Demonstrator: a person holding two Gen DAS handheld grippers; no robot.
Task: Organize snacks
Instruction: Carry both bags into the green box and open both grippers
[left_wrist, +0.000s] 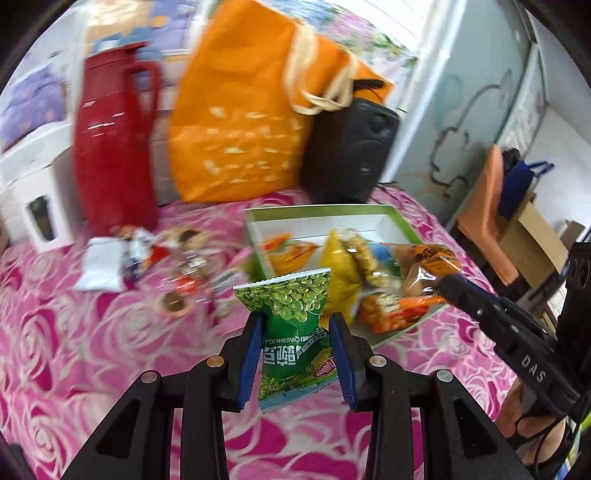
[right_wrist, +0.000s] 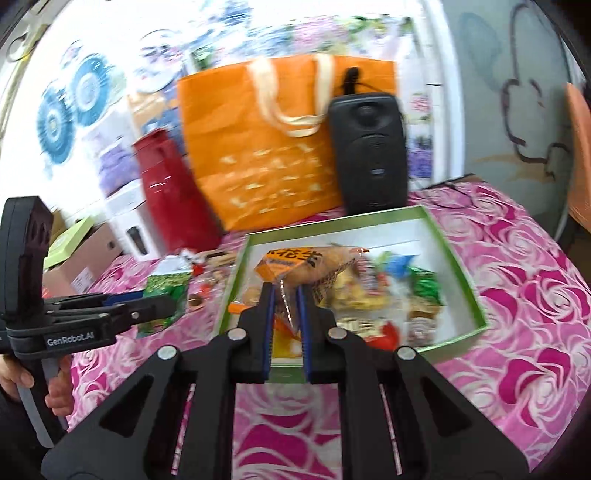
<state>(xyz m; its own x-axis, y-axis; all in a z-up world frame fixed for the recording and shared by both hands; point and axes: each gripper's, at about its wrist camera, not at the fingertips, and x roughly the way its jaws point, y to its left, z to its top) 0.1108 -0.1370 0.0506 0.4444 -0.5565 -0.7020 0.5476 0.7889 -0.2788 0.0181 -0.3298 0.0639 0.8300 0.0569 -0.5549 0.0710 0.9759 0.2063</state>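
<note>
On the pink rose-patterned tablecloth (right_wrist: 517, 295) sits the green-rimmed, white-lined cardboard box (right_wrist: 458, 266), already part filled with snacks. Right gripper (right_wrist: 286, 314) — jaws narrow, pinching a clear orange-labelled peanut packet (right_wrist: 295, 264) — hovers over the box; lower before releasing. Left gripper (left_wrist: 295, 350) clamps the green pea packet (left_wrist: 291, 317) just beside the box rim — carry it over the rim next.

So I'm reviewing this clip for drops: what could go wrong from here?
The left gripper pinches the green pea packet only at its middle, in the air, so it could slip. The right gripper holds the orange peanut bag by thin film over the crowded green box; releasing there may spill snacks out.
</note>
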